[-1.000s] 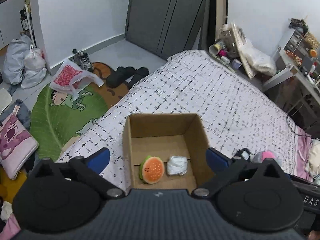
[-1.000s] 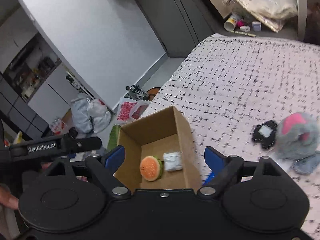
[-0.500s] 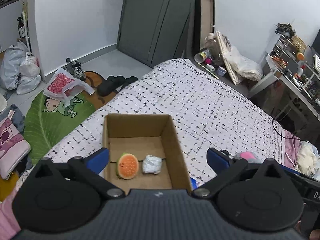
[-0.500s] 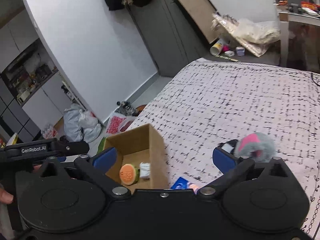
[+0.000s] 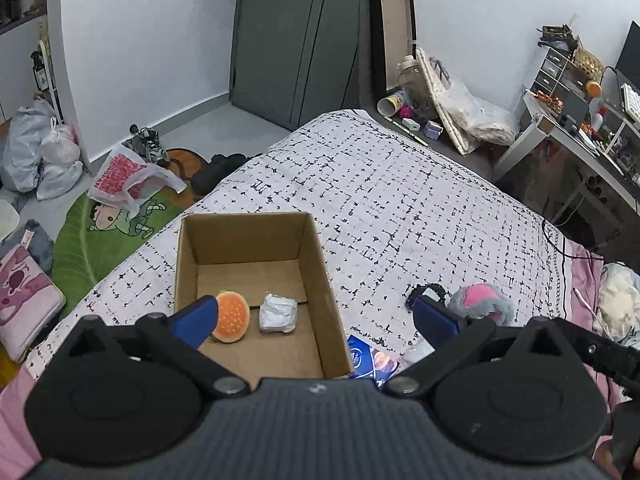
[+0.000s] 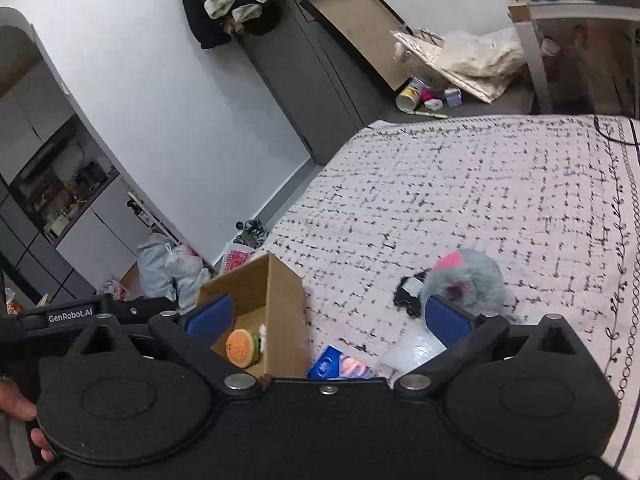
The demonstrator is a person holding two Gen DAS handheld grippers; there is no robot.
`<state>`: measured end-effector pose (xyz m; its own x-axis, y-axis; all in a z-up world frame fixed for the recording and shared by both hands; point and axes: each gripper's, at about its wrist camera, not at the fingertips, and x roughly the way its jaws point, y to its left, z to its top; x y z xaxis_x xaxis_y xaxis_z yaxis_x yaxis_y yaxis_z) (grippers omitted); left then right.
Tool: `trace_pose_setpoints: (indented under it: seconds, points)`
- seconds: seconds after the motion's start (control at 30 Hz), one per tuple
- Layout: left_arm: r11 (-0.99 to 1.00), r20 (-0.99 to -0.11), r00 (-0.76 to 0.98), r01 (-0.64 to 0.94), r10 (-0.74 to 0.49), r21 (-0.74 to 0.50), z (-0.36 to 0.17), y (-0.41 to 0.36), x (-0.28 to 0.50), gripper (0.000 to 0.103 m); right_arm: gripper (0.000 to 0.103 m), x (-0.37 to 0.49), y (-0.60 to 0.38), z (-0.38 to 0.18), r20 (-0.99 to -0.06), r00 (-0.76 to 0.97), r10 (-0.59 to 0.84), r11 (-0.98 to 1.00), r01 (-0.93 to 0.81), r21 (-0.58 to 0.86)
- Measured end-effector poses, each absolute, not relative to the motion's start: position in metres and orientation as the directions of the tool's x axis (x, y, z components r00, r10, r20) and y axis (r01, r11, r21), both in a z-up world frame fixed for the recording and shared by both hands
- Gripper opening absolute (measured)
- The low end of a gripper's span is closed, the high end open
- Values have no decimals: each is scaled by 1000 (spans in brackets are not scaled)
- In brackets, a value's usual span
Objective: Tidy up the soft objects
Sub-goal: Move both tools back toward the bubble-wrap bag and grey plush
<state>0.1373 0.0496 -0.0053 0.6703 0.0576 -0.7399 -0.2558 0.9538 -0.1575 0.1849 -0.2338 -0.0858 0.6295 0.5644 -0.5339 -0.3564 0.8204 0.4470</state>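
1. While both sets of jaws stand wide and empty, the grey-pink plush (image 6: 466, 280) lies on the bed (image 6: 500, 184), just ahead of the right gripper (image 6: 326, 322).
2. Left gripper (image 5: 316, 316) hovers over the cardboard box (image 5: 320, 264), which holds the burger toy (image 5: 232, 317) and a white bundle (image 5: 278, 313).
3. Near the box, a blue packet (image 6: 340, 366), clear wrapper (image 6: 412, 352) and black item (image 6: 408, 294) crowd the plush.

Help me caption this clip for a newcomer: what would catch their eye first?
Probably the open cardboard box on the black-and-white patterned bed, with a burger plush and a white wrapped bundle side by side on its floor. Next, the grey and pink fluffy toy lying on the bed to the box's right, beside a small black item. Both grippers are open and empty.
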Motion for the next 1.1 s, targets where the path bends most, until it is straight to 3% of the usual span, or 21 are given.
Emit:
trace_pose_setpoints:
  seconds: [0.27,0.6,0.73,1.1]
  points:
    - [961,-763,641,-256,88,-104,-14,22,142,103,103,184,-253,-90,-545,605,581,809,-357,467]
    - [967,-772,632,-231,62,-111,-24,-9,154,103,101,200,-290,-102,-565,637,524,827,-222,517]
    - [969,-778,627,-216,40,-124,-35,-21,161,103,93,207,-298,-111,-578,631,517,819,-170,548]
    - [982,-791,610,-115,-49,-149,-72,-62,190,100,84,224,-313,-132,-621,623,476,816,-49,576]
